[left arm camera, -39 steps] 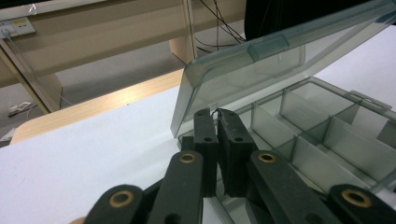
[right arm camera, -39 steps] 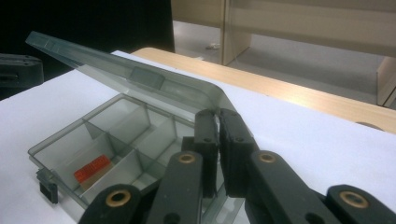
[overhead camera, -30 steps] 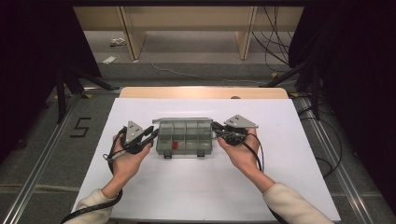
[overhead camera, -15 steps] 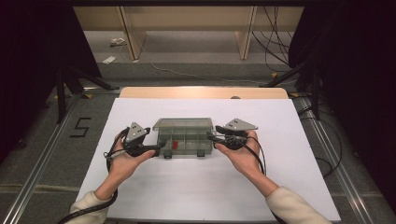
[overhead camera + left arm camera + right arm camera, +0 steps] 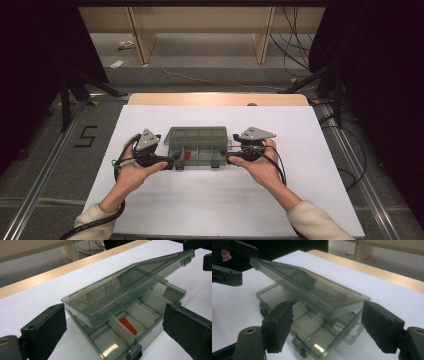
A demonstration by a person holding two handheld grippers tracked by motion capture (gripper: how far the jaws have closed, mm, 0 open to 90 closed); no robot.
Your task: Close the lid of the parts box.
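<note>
The counter in front of me is a broad, smooth white sheet, with a pale wood strip along its far edge. At its middle sits a flat rectangular organiser box of smoky, see-through grey plastic, its base split by thin walls into small compartments. Its lid, of the same tinted plastic with moulded ribs, is hinged at the far side and stands partly raised, tilted up over the base. My left tool is at the box's left end and my right tool at its right end, each topped by a grey three-cornered plate. In each gripper view the black, blocky jaws stand wide apart on either side of the box, gripping nothing; I cannot tell whether they touch the lid. Two small dark latches sit on the near rim. A small orange, textured piece lies flat in one front compartment near the left end.
</note>
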